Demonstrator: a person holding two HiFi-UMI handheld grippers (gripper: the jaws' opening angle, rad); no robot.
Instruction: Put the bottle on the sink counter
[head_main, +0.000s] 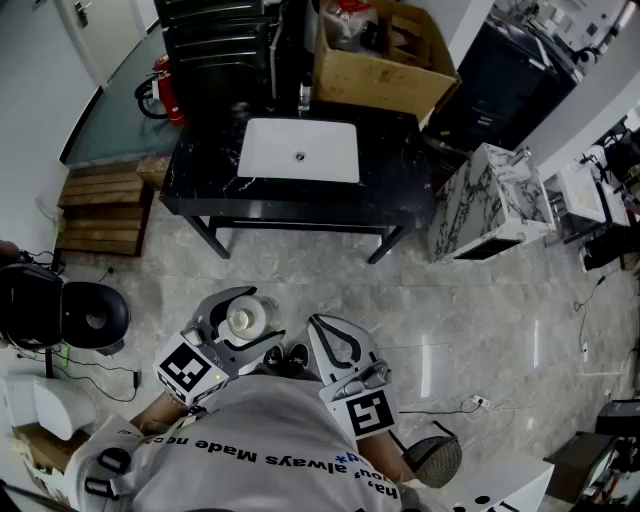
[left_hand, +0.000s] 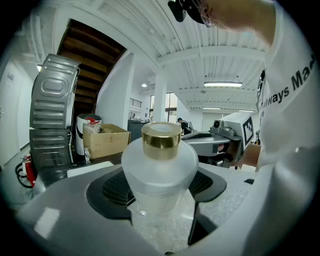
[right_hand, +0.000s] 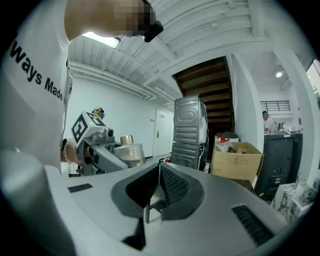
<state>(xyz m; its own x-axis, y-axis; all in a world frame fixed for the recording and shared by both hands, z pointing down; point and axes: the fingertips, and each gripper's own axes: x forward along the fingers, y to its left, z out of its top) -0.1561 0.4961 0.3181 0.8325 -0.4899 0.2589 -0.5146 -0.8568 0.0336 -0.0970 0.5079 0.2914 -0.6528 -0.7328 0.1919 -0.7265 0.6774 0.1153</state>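
A frosted white bottle (head_main: 243, 321) with a gold cap stands upright between the jaws of my left gripper (head_main: 250, 312), low over the grey floor close to the person's body. In the left gripper view the bottle (left_hand: 159, 170) fills the gap and both dark pads press its sides. My right gripper (head_main: 322, 324) hangs beside it on the right, shut and holding nothing; its pads meet in the right gripper view (right_hand: 159, 172). The black sink counter (head_main: 200, 185) with its white basin (head_main: 300, 150) stands ahead, well beyond both grippers.
A cardboard box (head_main: 385, 60) sits on the counter's back right, and a small dark bottle (head_main: 305, 97) stands behind the basin. A marble-patterned cabinet (head_main: 490, 205) is right of the counter, a wooden pallet (head_main: 100, 210) left of it. A black round seat (head_main: 90, 315) and cables lie at the left.
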